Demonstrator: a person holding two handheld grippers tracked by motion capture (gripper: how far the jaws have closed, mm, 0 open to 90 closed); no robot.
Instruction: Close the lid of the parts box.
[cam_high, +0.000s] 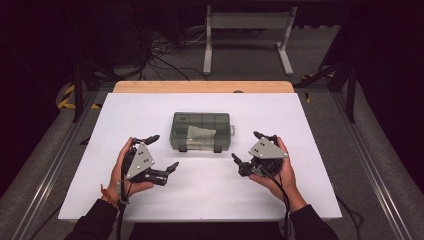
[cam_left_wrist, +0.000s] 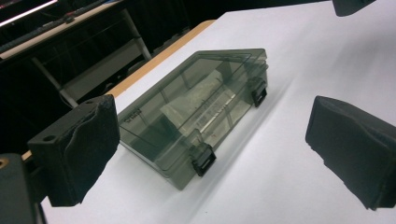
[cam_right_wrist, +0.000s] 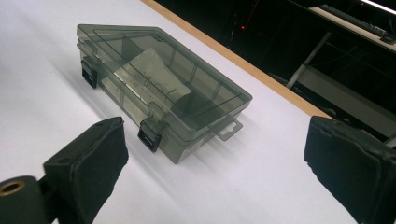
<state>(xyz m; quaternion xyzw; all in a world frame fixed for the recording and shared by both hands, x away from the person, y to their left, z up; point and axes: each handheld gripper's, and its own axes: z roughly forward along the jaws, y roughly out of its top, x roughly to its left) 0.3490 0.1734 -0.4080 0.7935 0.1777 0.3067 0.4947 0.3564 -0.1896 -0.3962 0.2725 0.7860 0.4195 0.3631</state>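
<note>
Hovering wide open and empty-handed, the left tool (cam_high: 163, 151) and right tool (cam_high: 246, 148) flank the smoky plastic box (cam_high: 201, 131), which sits latched mid-tabletop (cam_high: 300, 165) with a pale packet (cam_high: 201, 132) visible inside its compartments.

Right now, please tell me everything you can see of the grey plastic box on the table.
The box is smoky grey see-through plastic, flat and rectangular, with inner dividers. Its lid is shut, held by two black latches on the front side; a small hang tab sticks out at one end. A pale bag or paper lies inside. It rests flat on the white table, with nothing else touching it.
</note>
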